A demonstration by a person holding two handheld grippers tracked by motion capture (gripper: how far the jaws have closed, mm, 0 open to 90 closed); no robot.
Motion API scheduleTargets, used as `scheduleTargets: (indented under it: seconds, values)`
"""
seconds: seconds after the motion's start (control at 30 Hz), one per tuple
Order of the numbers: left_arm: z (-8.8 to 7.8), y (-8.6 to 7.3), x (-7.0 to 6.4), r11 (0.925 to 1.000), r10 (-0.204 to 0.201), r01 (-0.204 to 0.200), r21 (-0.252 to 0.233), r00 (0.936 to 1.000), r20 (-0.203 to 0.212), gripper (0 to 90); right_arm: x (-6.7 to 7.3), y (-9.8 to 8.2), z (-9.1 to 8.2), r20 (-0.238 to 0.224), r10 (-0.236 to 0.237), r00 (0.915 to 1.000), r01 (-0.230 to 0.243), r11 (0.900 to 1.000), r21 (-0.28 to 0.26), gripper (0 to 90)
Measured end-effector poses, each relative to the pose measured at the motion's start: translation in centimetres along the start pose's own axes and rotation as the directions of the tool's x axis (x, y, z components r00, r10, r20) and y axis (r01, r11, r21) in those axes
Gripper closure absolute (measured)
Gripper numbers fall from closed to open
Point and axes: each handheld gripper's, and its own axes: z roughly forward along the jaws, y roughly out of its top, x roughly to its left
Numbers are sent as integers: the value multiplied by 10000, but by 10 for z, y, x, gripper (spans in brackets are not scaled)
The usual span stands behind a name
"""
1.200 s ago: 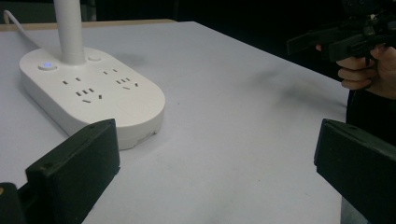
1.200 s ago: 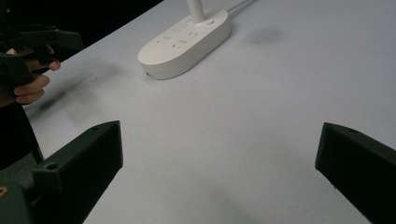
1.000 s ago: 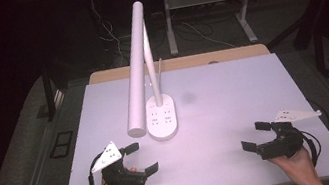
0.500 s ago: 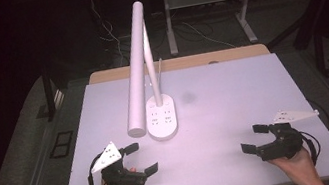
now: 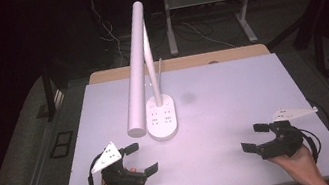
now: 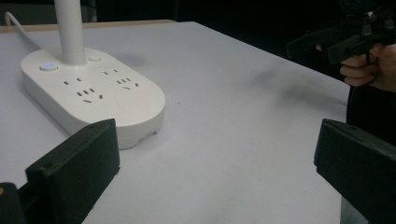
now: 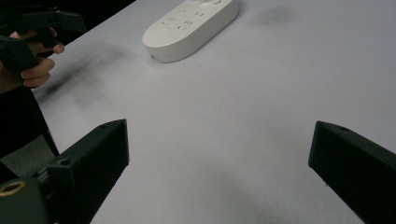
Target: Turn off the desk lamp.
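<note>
Now — left tongs (image 5: 140,159) spread wide, holding nothing | right tongs (image 5: 255,137) spread wide, holding nothing | lamp base (image 5: 162,118) near left tongs

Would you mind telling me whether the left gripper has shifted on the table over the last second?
No. The left gripper sits at the same spot just below and left of the lamp base, which has not moved either.

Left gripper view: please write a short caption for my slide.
Open left gripper faces a white desk lamp base with built-in sockets on a white table.

Probably a lab, bare white table (image 5: 236,111), floor cables (image 5: 203,33)
</note>
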Motion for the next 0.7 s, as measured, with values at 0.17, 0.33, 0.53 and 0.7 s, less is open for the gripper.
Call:
scheduleTargets:
  seconds: [0.17, 0.33, 0.53, 0.7]
  values:
    - [0, 0, 0, 10000, -13, 13, -41, 10000, -10, 0, 1, 7, 0, -25, -126, 9999, 126, 9999, 70, 50]
    - [0, 0, 0, 10000, -9, 9, -34, 10000, -10, 0, 3, 15, 0, -28, -287, 9996, 287, 9995, 126, 50]
    - [0, 0, 0, 10000, -4, 4, -39, 10000, -3, 0, 3, 25, 3, -122, -385, 9992, 389, 9986, 354, 50]
    - [0, 0, 0, 10000, -49, 49, -53, 10000, -9, 0, 2, 29, 5, -124, -459, 9989, 463, 9982, 390, 50]
